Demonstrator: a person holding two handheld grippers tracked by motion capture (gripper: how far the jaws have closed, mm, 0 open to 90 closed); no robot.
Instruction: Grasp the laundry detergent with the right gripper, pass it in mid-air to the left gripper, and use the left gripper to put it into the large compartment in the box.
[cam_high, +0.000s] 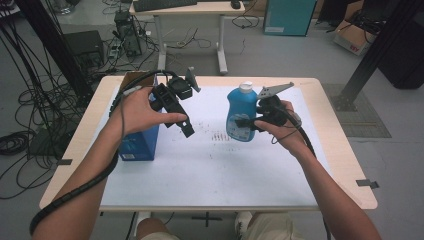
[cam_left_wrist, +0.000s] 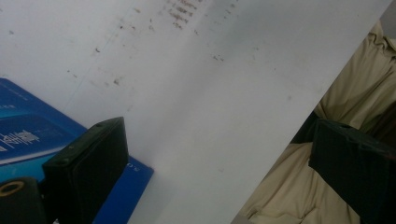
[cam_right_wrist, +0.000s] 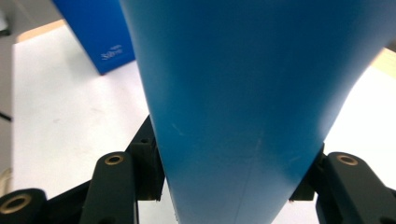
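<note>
Bottle of blue plastic with a white cap (cam_high: 241, 112) stands upright near the middle of the white-topped worktop (cam_high: 215, 170), its long axis vertical and the cap pointing up. The right tool (cam_high: 239, 123) is clamped on the bottle's lower body from the person's right side, one black jaw on each flank; in the right gripper view the blue plastic (cam_right_wrist: 243, 93) bulges between the two jaws and touches both. From there the cap and the base are cut off, and whether the base rests on the worktop cannot be told from any view. The bottle's body is smooth, glossy and waisted, wider at the shoulder than at the neck, with a label on its front too small to read.

The left tool (cam_high: 181, 117) is held above the worktop, well apart from the bottle, jaws spread wide with nothing between them. Just beside it stands a tall blue cardboard box (cam_high: 140, 142), partly hidden behind the left hand (cam_high: 142, 110). Faint dark specks mark the worktop surface between the two tools.
</note>
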